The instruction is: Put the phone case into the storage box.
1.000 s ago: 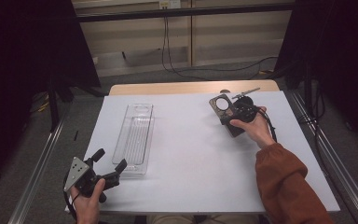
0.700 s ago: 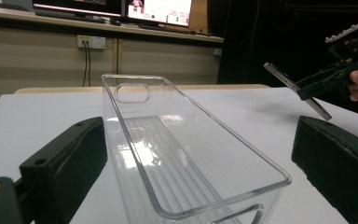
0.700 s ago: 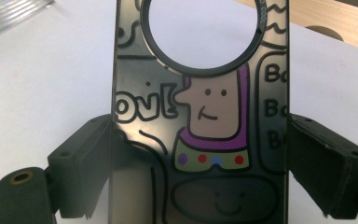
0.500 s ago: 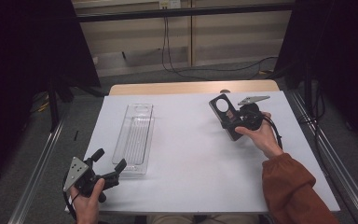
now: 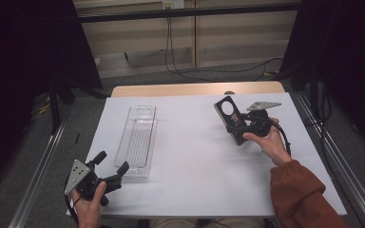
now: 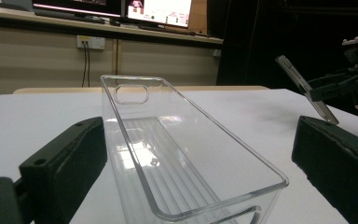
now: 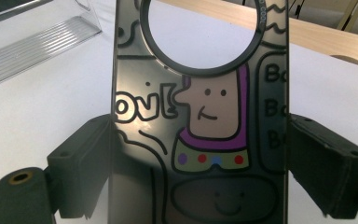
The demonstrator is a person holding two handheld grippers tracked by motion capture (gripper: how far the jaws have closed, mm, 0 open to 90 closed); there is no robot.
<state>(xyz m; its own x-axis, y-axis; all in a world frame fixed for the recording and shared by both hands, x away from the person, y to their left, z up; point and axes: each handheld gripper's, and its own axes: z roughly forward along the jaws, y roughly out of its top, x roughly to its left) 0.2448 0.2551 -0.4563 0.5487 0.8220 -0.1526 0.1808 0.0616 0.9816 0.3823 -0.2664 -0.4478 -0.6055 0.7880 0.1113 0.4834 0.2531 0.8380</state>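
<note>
Above the worktop's (image 5: 185, 161) far right, the right tongs (image 5: 237, 124) gripped a dark phone case (image 5: 232, 118) by its edges; the case bore a round camera opening and a cartoon figure with purple trim and coloured dots (image 7: 205, 121). Compared with a second earlier, case and tongs had shifted slightly nearer the person, lifted off the surface. The clear plastic tray (image 5: 138, 140) lay empty at left, before the released left tongs (image 5: 110, 164).
</note>
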